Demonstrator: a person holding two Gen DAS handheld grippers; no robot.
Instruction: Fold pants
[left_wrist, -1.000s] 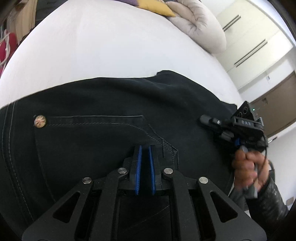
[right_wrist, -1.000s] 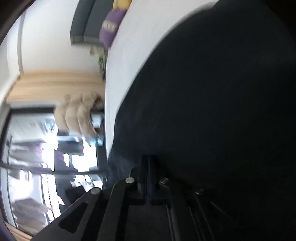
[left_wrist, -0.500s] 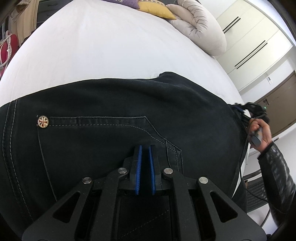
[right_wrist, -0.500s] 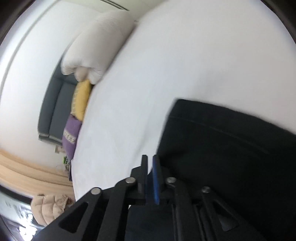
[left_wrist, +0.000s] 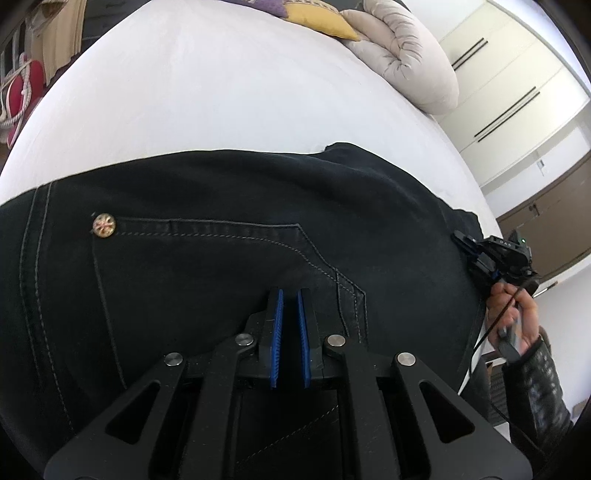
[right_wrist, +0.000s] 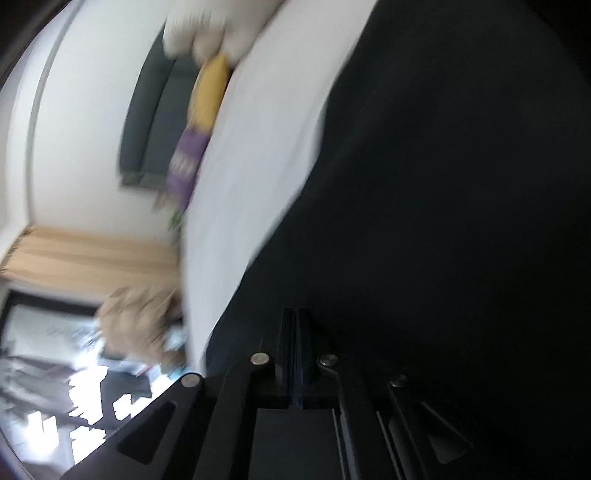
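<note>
Black jeans (left_wrist: 229, 236) lie flat on a white bed, back pocket with a brass rivet (left_wrist: 104, 225) facing up. My left gripper (left_wrist: 290, 295) hovers just above the pocket, its blue pads nearly together with nothing between them. My right gripper (left_wrist: 466, 240) shows at the right edge of the jeans, held by a hand. In the blurred right wrist view the jeans (right_wrist: 443, 203) fill the right side and the right gripper (right_wrist: 297, 317) has its fingers pressed together; whether cloth is pinched is hidden.
The white bed (left_wrist: 207, 92) stretches beyond the jeans. A rolled beige duvet (left_wrist: 410, 62), a yellow cushion (left_wrist: 317, 18) and a purple cushion lie at its far end. White wardrobes (left_wrist: 517, 85) stand at the right. A red item (left_wrist: 22, 92) is left of the bed.
The right gripper has swung about at the right edge of the jeans, its view rolling sideways again. The left gripper has stayed over the pocket, pads unchanged.
</note>
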